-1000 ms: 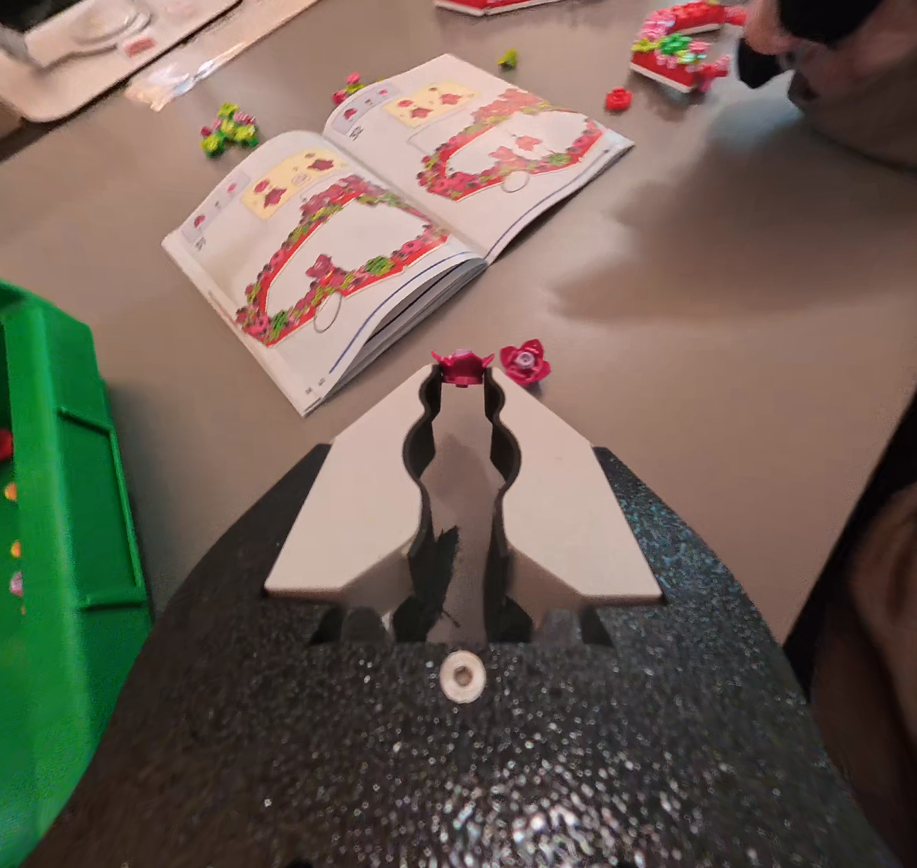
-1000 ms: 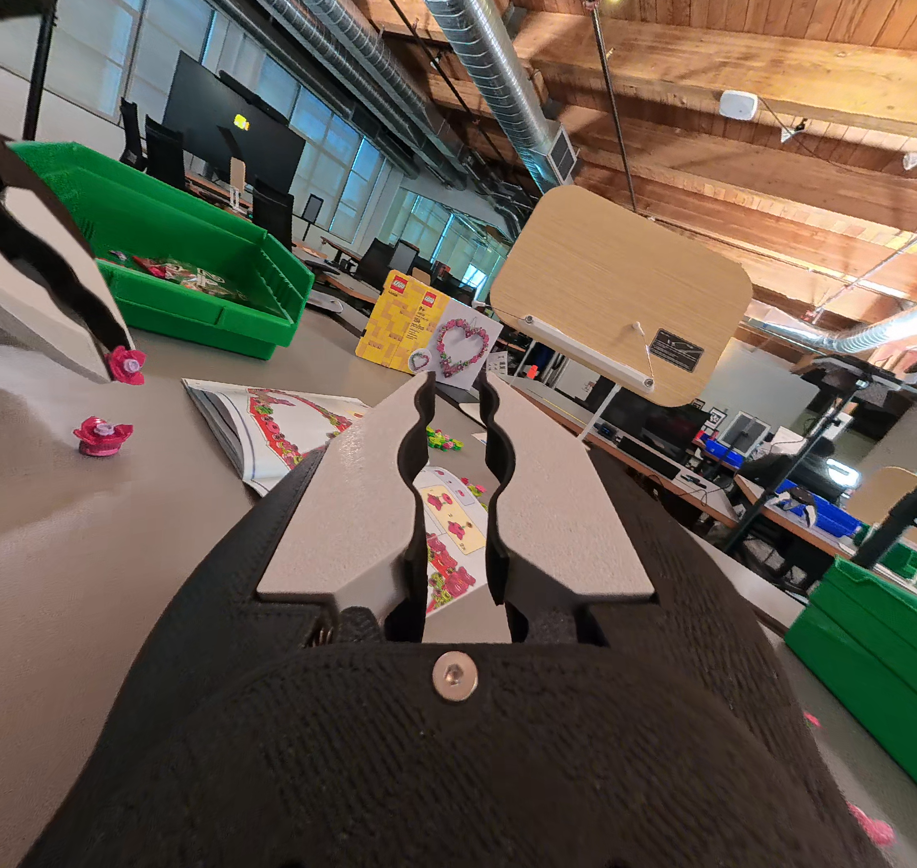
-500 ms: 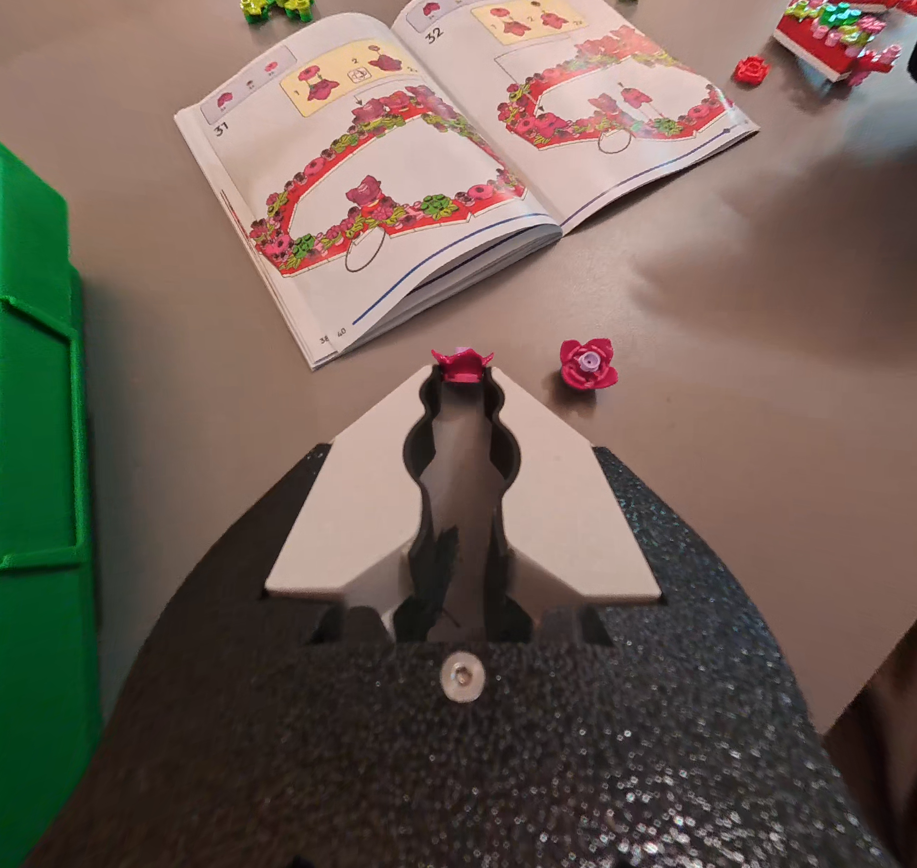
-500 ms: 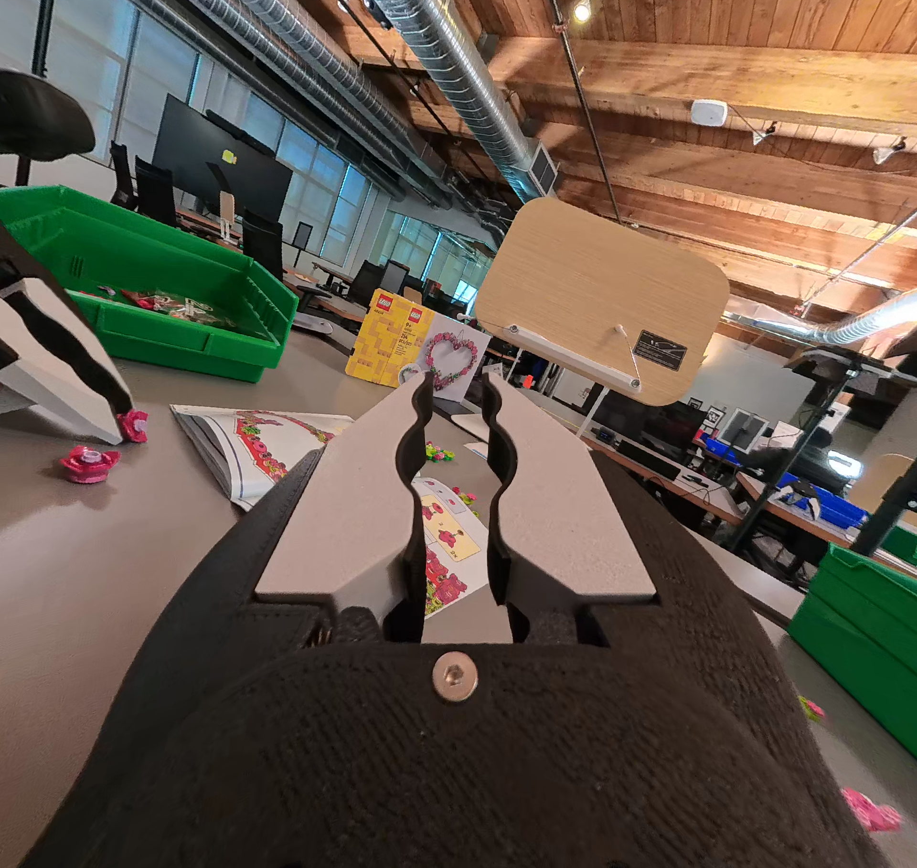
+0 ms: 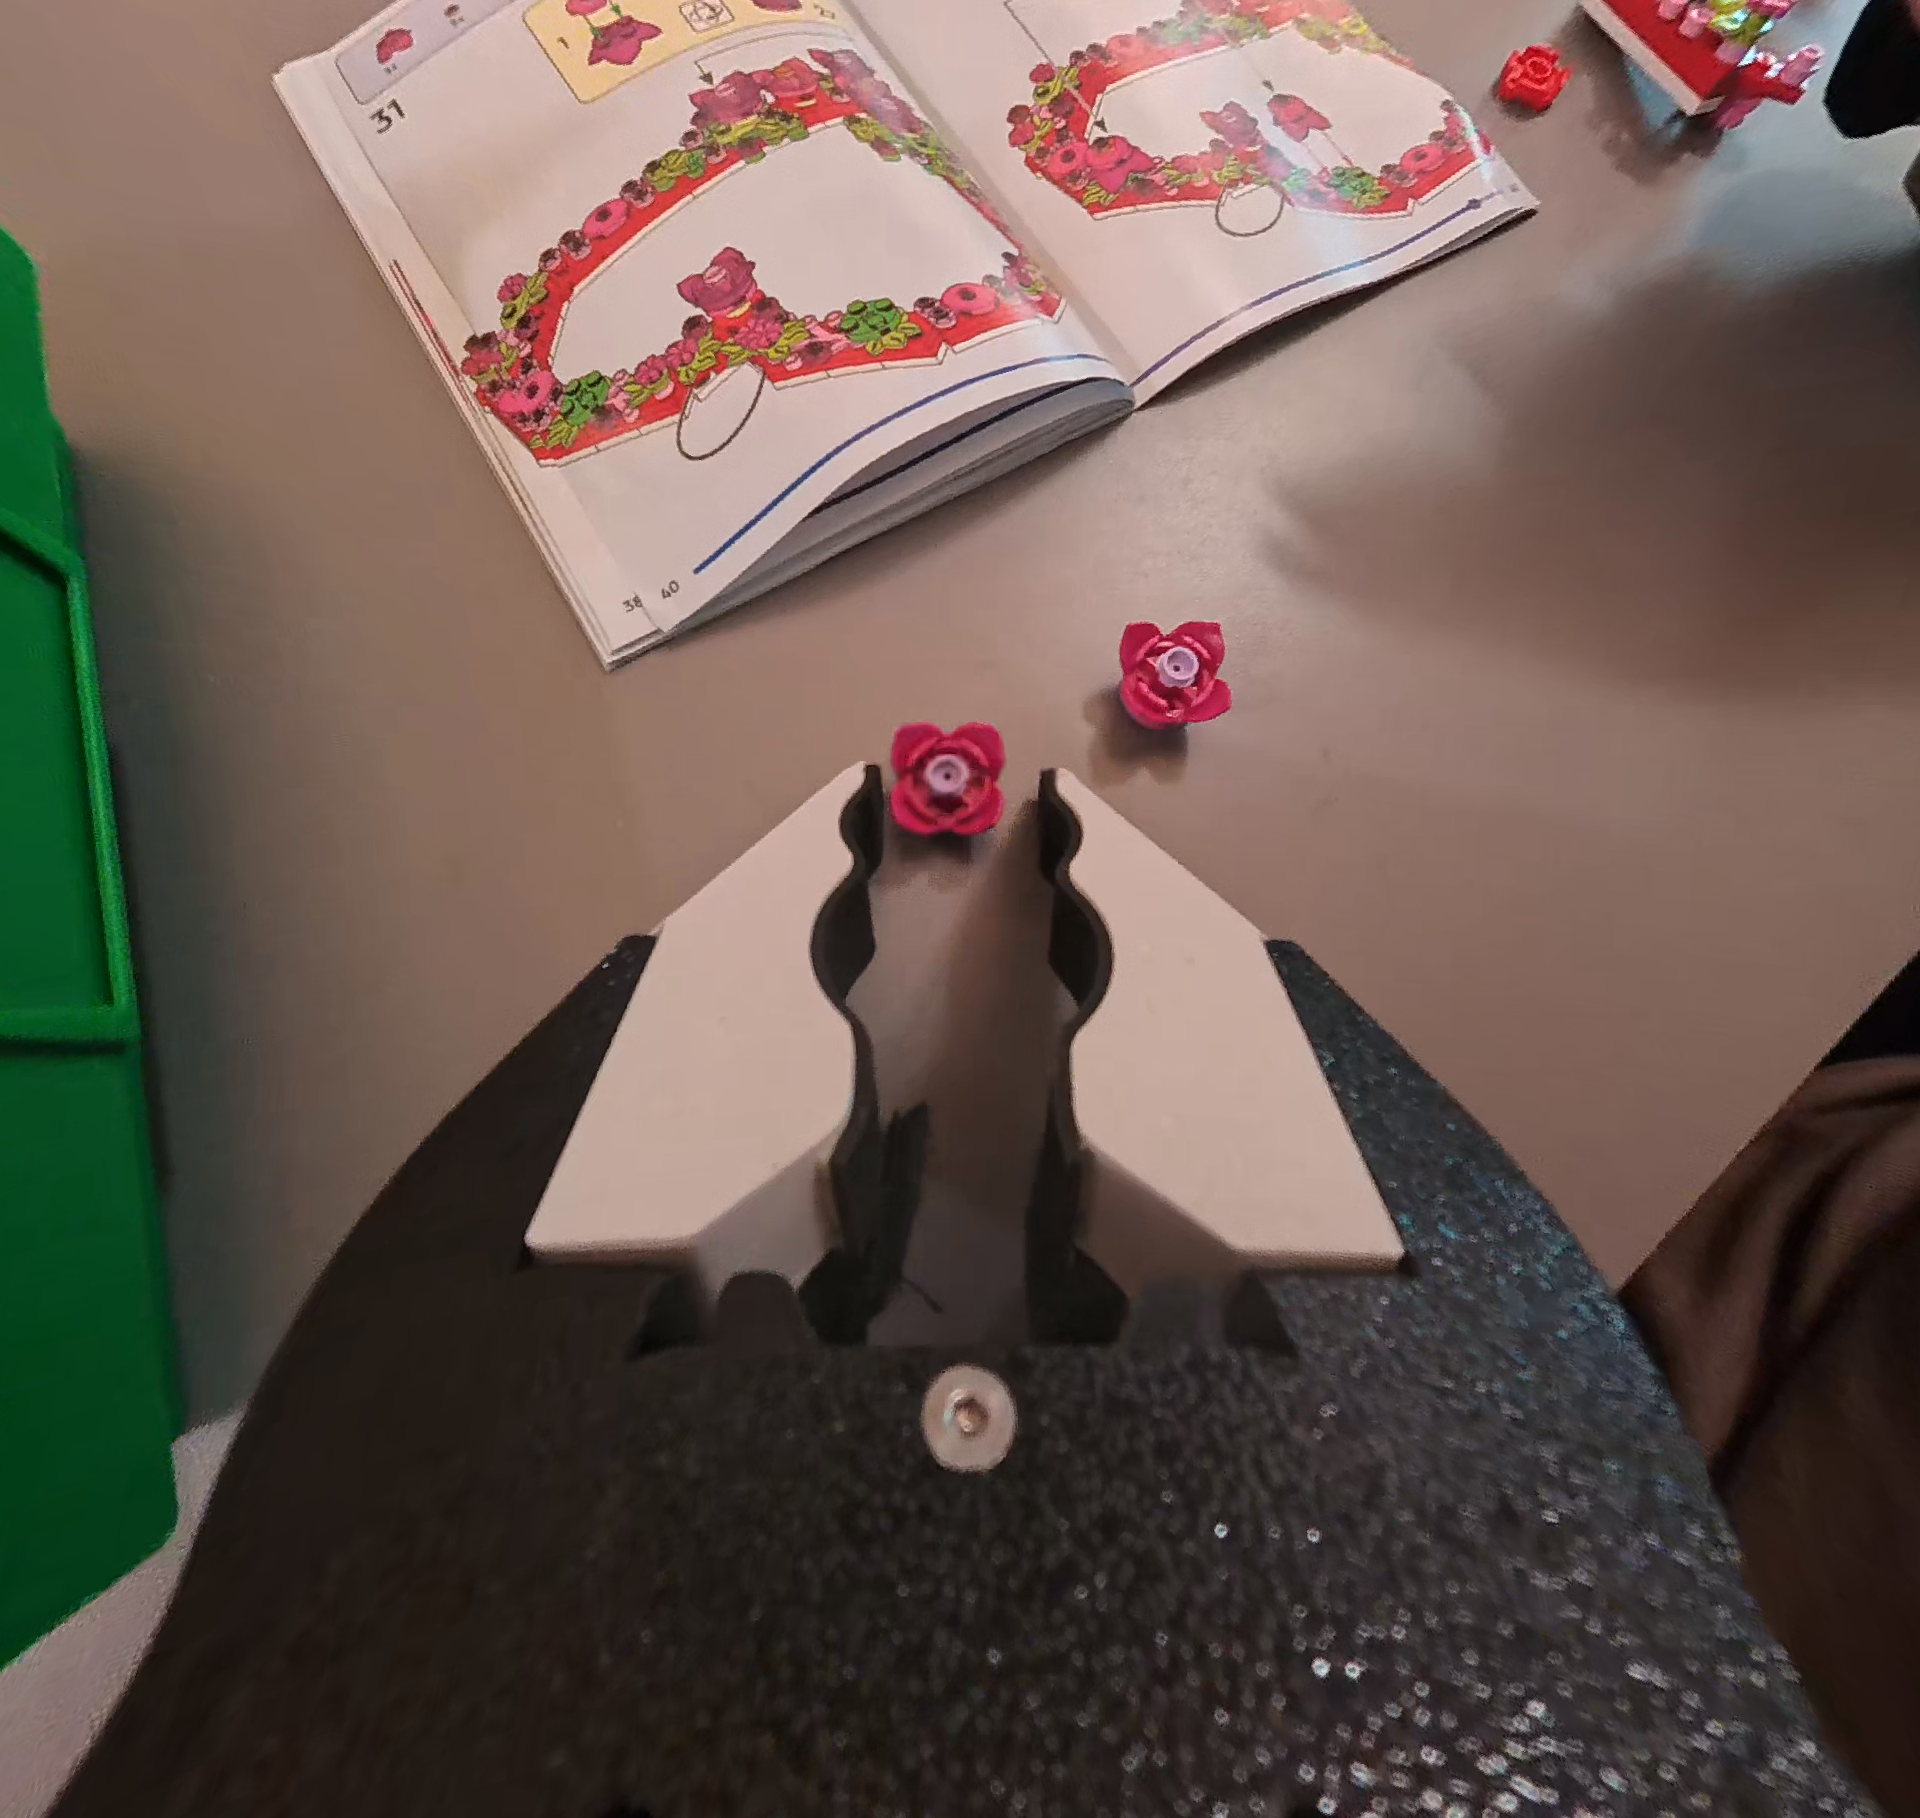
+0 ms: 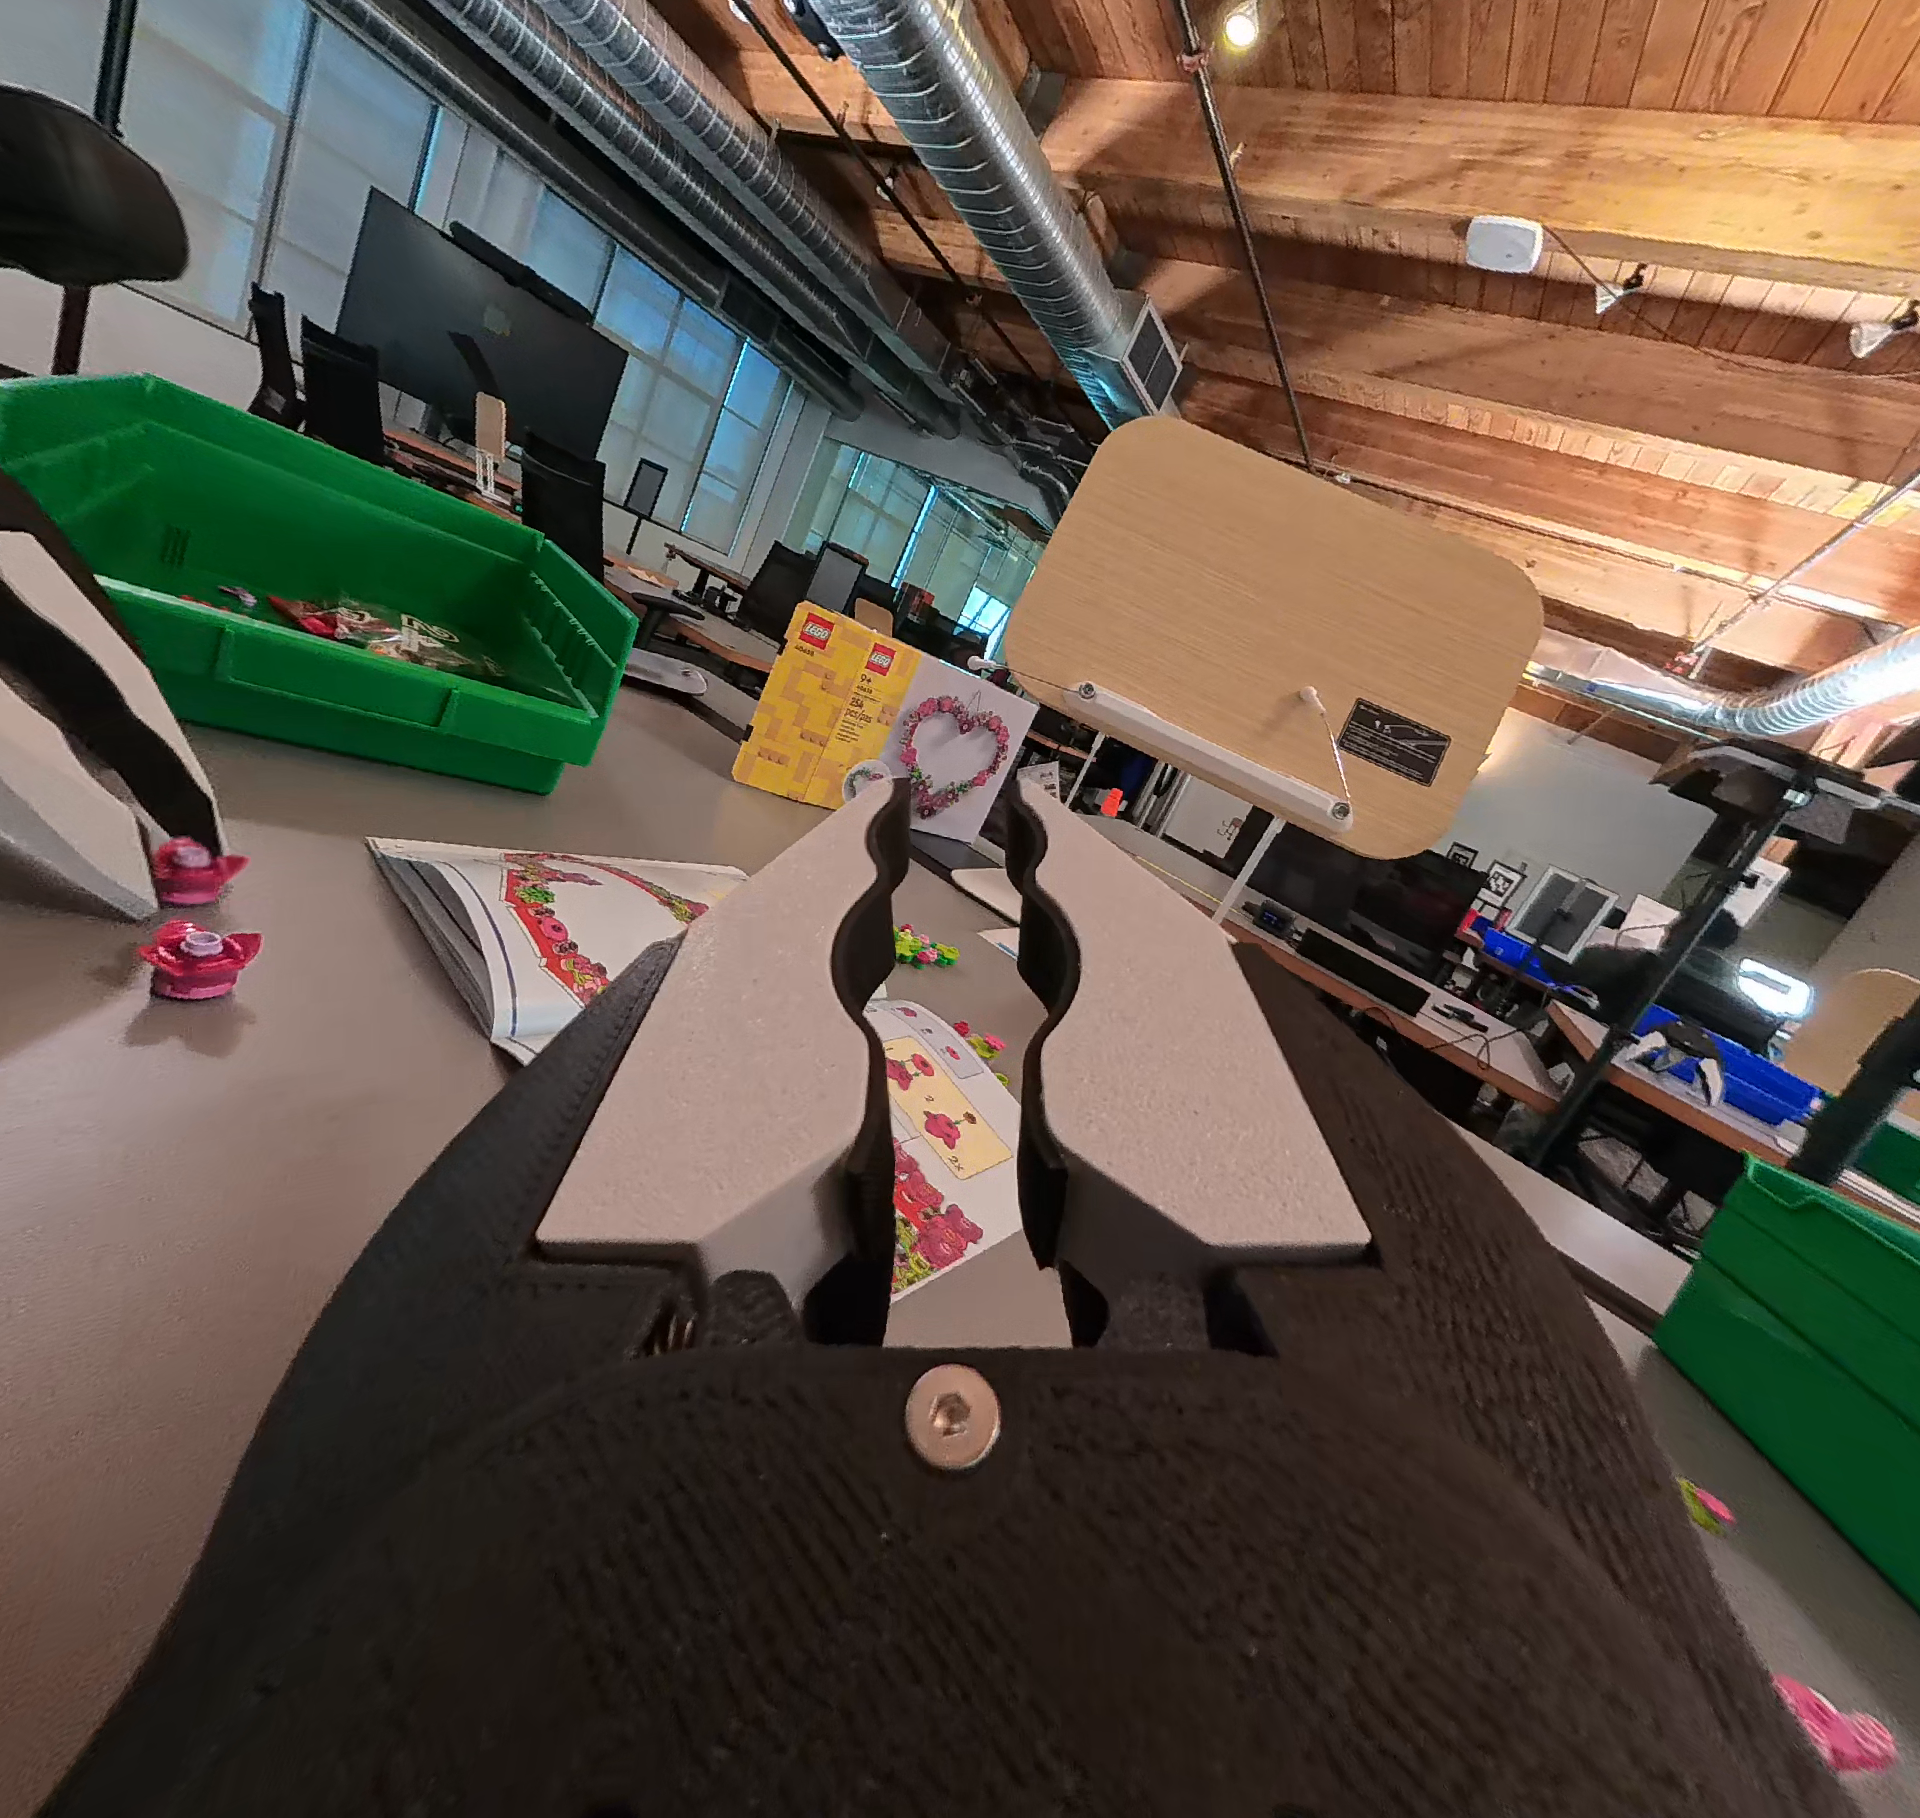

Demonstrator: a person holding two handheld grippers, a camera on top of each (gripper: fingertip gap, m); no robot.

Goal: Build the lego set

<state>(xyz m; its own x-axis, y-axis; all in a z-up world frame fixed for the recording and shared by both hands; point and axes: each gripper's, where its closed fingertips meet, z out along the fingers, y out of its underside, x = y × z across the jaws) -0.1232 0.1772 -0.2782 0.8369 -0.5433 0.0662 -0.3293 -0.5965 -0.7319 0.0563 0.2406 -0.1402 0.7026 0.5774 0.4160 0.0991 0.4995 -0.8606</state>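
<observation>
Nearest us, our left gripper [image 5: 951, 789] stands open around a magenta flower piece [image 5: 947, 778] resting on the grey table [image 5: 1455, 729]; we judge a careless withdrawal could snag a petal and flick it into the second flower [image 5: 1174, 673] just beside. Our right gripper [image 6: 954, 804] hovers empty, jaws slightly parted. Farther off lie the open instruction booklet [image 5: 810, 241], printed with step numbers, and the partly built red set [image 5: 1725, 2]; the yellow box [image 6: 831, 708] carries a brand logo.

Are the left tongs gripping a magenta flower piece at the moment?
No, the left tongs are open, and the magenta flower sits on the table between their tips.
</observation>
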